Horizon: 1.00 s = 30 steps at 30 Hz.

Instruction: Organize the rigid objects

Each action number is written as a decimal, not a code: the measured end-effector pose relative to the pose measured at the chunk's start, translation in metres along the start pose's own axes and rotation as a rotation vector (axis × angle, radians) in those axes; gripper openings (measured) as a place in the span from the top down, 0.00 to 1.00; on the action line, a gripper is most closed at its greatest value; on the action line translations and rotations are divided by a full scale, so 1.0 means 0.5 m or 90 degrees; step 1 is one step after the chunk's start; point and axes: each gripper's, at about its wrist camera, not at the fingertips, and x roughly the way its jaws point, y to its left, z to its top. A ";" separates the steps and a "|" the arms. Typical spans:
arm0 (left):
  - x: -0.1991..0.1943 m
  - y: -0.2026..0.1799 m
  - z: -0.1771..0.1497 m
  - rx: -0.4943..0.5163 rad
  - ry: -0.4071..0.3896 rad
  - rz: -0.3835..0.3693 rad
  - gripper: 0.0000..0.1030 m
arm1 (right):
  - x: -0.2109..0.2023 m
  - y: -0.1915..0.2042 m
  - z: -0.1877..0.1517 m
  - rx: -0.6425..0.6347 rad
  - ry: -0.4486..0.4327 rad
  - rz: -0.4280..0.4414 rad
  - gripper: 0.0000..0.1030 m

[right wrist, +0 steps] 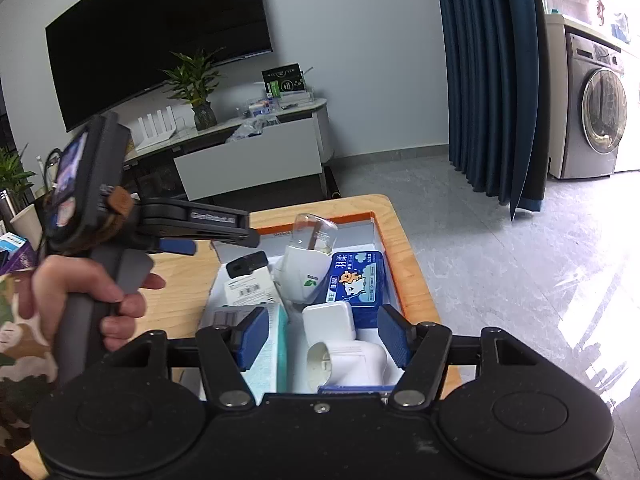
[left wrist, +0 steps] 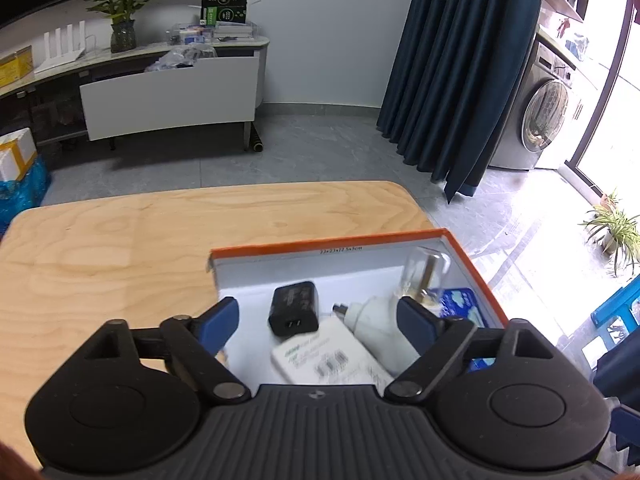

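An orange-rimmed white box point(left wrist: 320, 245) sits on the wooden table point(left wrist: 120, 248). It holds a black charger point(left wrist: 294, 308), a white flat box point(left wrist: 324, 360), a white plug-in device point(left wrist: 374, 320) with a clear bottle point(left wrist: 426, 268), and a blue pack point(left wrist: 460, 300). My left gripper point(left wrist: 318, 322) hovers open and empty over the box. In the right wrist view the box point(right wrist: 390, 264) also holds a white adapter point(right wrist: 330, 320), a white plug point(right wrist: 348, 362), the blue pack point(right wrist: 356, 280) and a teal box point(right wrist: 266, 360). My right gripper point(right wrist: 322, 338) is open above them. The left gripper point(right wrist: 180, 246) shows there, held by a hand.
A TV cabinet point(left wrist: 168, 92) with an open drawer stands against the far wall. Dark blue curtains point(left wrist: 460, 72) and a washing machine point(left wrist: 544, 116) are at the right. The table's right edge point(right wrist: 420, 280) runs close beside the box.
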 end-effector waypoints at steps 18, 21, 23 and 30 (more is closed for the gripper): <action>-0.256 -0.091 -0.231 -0.034 0.041 0.091 0.00 | -0.134 -0.019 -0.081 -0.030 0.029 -0.012 0.19; -0.257 -0.099 -0.265 -0.047 0.049 0.100 0.00 | -0.133 -0.025 -0.098 -0.032 0.049 -0.003 0.19; -0.252 -0.102 -0.278 -0.054 0.062 0.103 0.00 | -0.133 -0.026 -0.106 -0.043 0.058 -0.009 0.19; -0.258 -0.113 -0.312 -0.059 0.066 0.102 0.00 | -0.136 -0.033 -0.121 -0.042 0.063 -0.007 0.18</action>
